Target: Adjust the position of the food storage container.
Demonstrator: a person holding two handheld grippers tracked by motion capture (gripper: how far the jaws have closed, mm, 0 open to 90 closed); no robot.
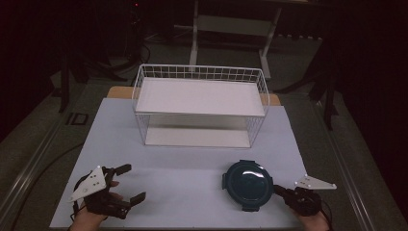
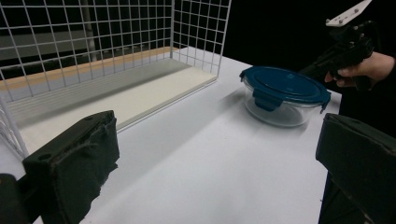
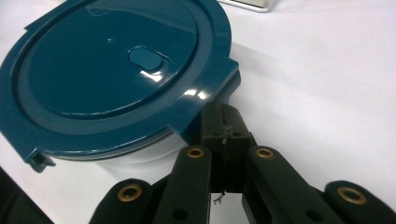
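Right gripper view looks down on the right gripper [image 3: 223, 128] with its jaws pressed together, their tips at the edge of the container [image 3: 116, 79], just where one of the lid's side clasps [image 3: 212, 100] hangs; whether the pads pinch that clasp or only touch it cannot be told from here. The step in hand looks like working that clasp, either to unlatch the lid or to nudge the container along, and the next move would call for a small, steady push or pull at the tab without tipping the bowl. In the high view the left gripper [image 1: 129, 183] sits near the front left of the table [image 1: 192, 159], jaws spread wide and holding nothing, well apart from the container. The container stands on the white table towards the front right, in front of the wire rack [image 1: 199, 103] and apart from it. It is a round, clear bowl, likely glass, under a dark teal lid with a small oval valve in the middle and snap clasps around the rim; it appears empty.
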